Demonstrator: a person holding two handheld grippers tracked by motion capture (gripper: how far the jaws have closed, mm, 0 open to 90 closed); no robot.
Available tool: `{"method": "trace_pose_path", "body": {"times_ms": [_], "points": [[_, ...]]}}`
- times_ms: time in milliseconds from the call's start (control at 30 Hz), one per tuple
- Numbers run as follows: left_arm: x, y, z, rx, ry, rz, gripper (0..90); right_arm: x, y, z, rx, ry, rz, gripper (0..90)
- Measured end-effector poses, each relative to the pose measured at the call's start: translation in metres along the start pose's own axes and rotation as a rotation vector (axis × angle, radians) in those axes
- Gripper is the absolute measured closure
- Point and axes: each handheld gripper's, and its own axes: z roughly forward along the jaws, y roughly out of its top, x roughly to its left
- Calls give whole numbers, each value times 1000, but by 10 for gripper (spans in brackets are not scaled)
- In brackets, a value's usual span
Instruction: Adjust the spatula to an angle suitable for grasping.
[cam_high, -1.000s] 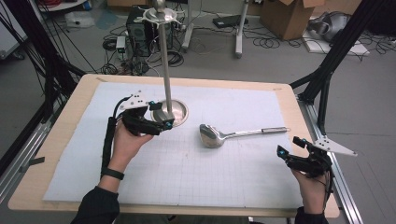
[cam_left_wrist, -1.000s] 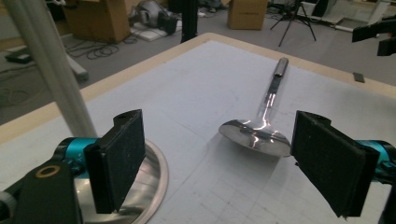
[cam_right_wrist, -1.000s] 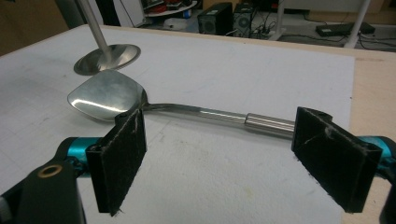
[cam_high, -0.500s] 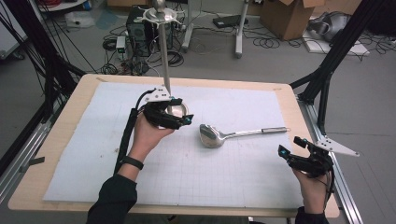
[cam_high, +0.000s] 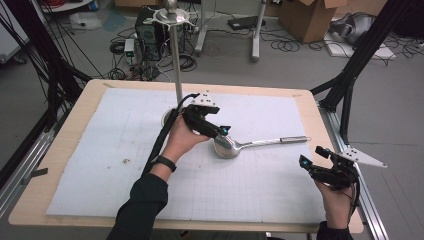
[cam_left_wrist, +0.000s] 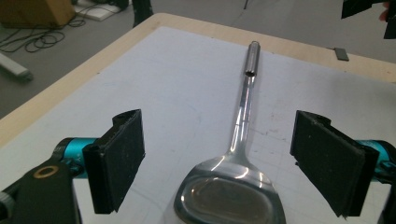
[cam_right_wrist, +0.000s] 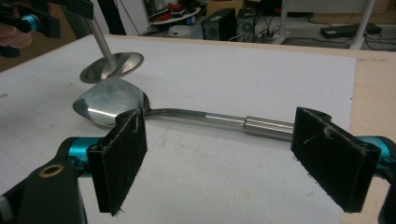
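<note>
Left hand-held gripper (cam_high: 220, 131) now over ladle (cam_high: 235, 146)

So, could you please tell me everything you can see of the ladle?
The ladle looks like polished steel: a shiny bowl, a thin flat neck and a thicker round handle end with a small hole. It lies flat on the white mat, handle toward the table's right. The open left gripper hovers at its bowl.

Even, bright overhead light; soft shadows; glare on ladle bowl (cam_left_wrist: 231, 196); high view slightly soft.
</note>
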Motion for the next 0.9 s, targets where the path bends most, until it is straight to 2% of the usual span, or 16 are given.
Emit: {"method": "trace_pose_path", "body": {"times_ms": [267, 300, 333, 500, 567, 633, 700, 733, 767, 867, 900], "points": [[-5, 8, 39, 40, -74, 22, 182, -2, 0, -1, -9, -2, 2, 170], [-6, 10, 48, 64, -85, 35, 182, -2, 0, -1, -9, -2, 2, 170], [-6, 10, 48, 64, -85, 35, 182, -2, 0, -1, -9, -2, 2, 170], [-11, 13, 69, 92, -110, 47, 183, -3, 0, -2, -9, -4, 8, 170], [-14, 15, 81, 117, -127, 68, 185, -4, -1, -2, -11, -4, 12, 170], [-16, 16, 85, 125, -128, 76, 187, -4, -1, -2, -11, -5, 12, 170], [-20, 16, 99, 148, -140, 93, 193, -4, -2, -2, -8, -2, 12, 170], [-20, 16, 99, 148, -140, 93, 196, -4, -2, -2, -5, -2, 13, 170], [-23, 17, 108, 173, -147, 96, 199, -3, -2, -2, -5, -3, 14, 170], [-25, 17, 116, 194, -154, 99, 207, -3, -2, -2, -7, -1, 14, 170], [-26, 18, 123, 218, -162, 105, 226, -3, -2, -2, -9, -2, 12, 171]]}}
